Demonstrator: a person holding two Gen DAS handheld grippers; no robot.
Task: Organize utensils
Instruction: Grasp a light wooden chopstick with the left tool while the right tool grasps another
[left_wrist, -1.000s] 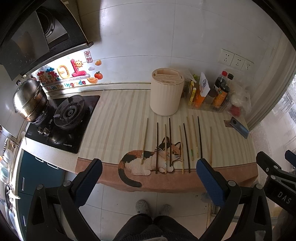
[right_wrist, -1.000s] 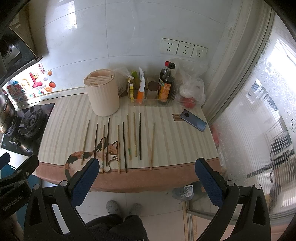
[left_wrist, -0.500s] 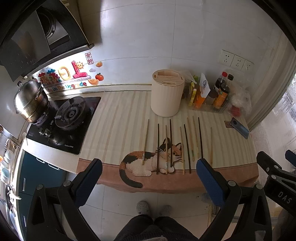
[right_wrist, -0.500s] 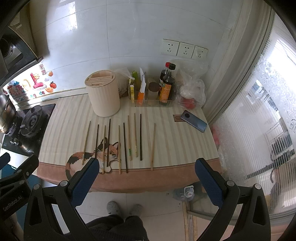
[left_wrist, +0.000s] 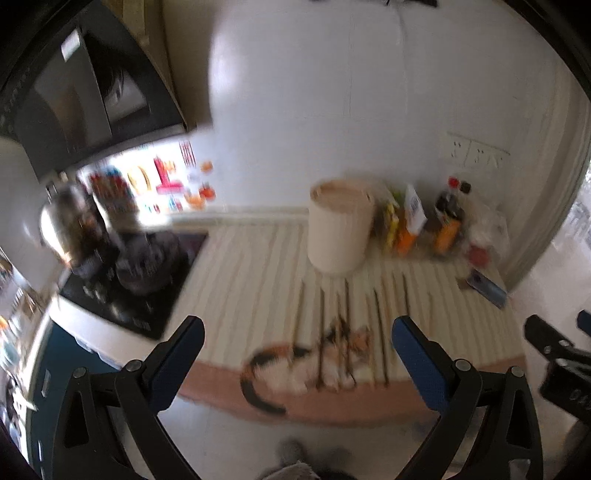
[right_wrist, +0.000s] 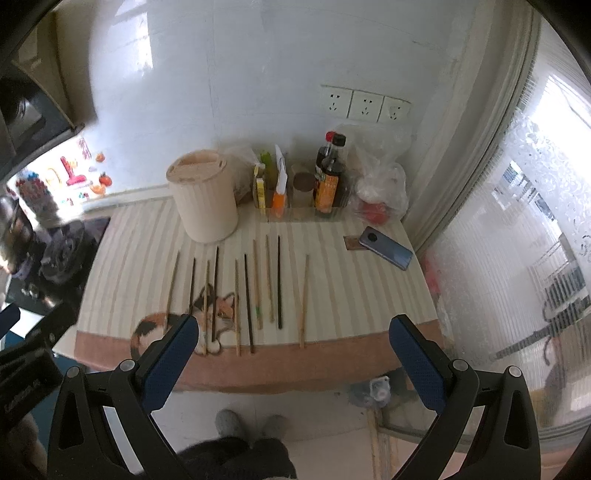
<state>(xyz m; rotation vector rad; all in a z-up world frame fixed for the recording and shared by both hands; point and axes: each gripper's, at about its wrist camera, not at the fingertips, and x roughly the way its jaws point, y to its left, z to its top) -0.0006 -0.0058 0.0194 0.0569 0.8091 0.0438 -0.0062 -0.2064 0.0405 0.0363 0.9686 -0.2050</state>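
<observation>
While both tools hang spread and empty short of the surface (right_wrist: 351, 280), the task stands at its opening approach, with nothing gripped. The chopsticks (right_wrist: 255, 291) lie side by side on the mat, in front of the holder (right_wrist: 203, 199). Next, 1 tool, left tool (left_wrist: 295, 360) or right tool (right_wrist: 291, 350), must descend over 1 stick and pinch it across its width.

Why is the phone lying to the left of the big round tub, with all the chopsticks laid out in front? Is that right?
Not quite. The phone lies to the right of the round tub, near the counter's far right corner by the window. The chopsticks are indeed laid out in front of the tub. The right wrist view shows it clearly.
</observation>
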